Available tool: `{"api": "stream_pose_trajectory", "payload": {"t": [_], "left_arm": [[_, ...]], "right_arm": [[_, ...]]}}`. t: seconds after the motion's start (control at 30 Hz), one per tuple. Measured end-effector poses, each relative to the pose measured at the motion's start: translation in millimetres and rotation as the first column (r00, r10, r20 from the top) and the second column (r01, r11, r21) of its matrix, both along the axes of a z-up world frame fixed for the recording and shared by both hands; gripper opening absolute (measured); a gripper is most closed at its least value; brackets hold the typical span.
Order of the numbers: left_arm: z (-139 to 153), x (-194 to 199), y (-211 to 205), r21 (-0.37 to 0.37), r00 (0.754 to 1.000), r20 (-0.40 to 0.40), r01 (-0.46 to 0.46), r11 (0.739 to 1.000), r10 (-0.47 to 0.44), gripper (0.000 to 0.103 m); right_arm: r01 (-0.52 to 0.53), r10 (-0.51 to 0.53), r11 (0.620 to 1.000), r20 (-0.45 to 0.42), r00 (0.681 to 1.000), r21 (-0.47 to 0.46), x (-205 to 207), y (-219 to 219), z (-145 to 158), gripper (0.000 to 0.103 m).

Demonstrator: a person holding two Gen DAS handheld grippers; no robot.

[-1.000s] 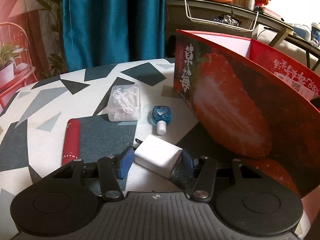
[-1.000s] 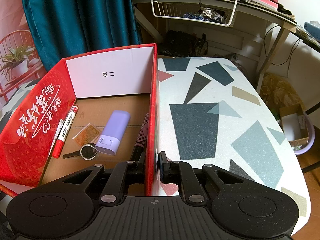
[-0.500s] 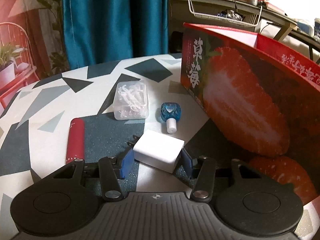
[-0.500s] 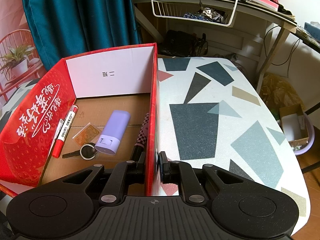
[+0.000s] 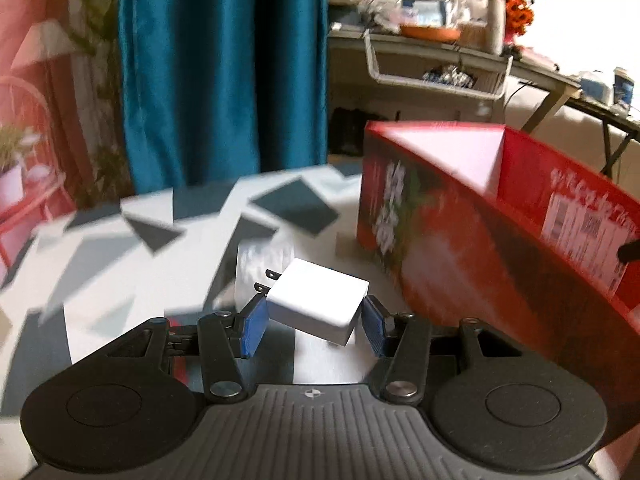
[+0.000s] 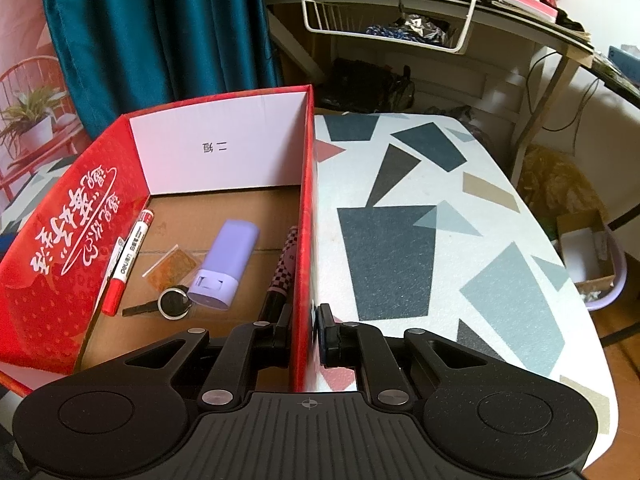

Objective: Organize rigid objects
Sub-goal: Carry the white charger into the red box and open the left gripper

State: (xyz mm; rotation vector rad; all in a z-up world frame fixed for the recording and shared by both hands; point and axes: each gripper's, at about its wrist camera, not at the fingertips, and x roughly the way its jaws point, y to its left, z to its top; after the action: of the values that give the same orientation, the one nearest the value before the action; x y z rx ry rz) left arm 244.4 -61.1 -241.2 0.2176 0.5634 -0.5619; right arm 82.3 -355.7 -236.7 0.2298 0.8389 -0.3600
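Observation:
My left gripper (image 5: pixel 312 326) is shut on a white plug adapter (image 5: pixel 318 306), held clear of the table with its two prongs pointing left. To its right stands the red strawberry-printed box (image 5: pixel 460 248). In the right wrist view my right gripper (image 6: pixel 304 332) is shut on the box's right wall (image 6: pixel 306 240), one finger inside and one outside. Inside the box lie a red marker (image 6: pixel 128 256), a lilac case (image 6: pixel 226 264), a small amber packet (image 6: pixel 172 266), a black ring-headed key (image 6: pixel 166 304) and a checkered pen (image 6: pixel 282 268).
The table (image 6: pixel 420 240) has a white cloth with grey and dark shapes. A blurred clear plastic case (image 5: pixel 260 264) lies on it behind the adapter. A teal curtain (image 5: pixel 224 68) hangs beyond the table, and a cluttered desk with a wire basket (image 6: pixel 384 20) stands at the back.
My left gripper has lifted the white adapter off the table and the view has swung up, blurring the scene. The right gripper stays clamped on the box wall, unmoved.

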Motion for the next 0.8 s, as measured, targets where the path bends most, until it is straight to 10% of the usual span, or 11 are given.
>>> {"api": "stream_pose_trajectory", "payload": {"t": [0.8], "left_arm": [[66,-8,-53,-0.053,0.970,0.149,0.199,0.979,-0.190,0.054]], "right_arm": [[0.020,-0.020,1.000,0.010,1.000,-0.001,0,-1,-1,0.010]]}}
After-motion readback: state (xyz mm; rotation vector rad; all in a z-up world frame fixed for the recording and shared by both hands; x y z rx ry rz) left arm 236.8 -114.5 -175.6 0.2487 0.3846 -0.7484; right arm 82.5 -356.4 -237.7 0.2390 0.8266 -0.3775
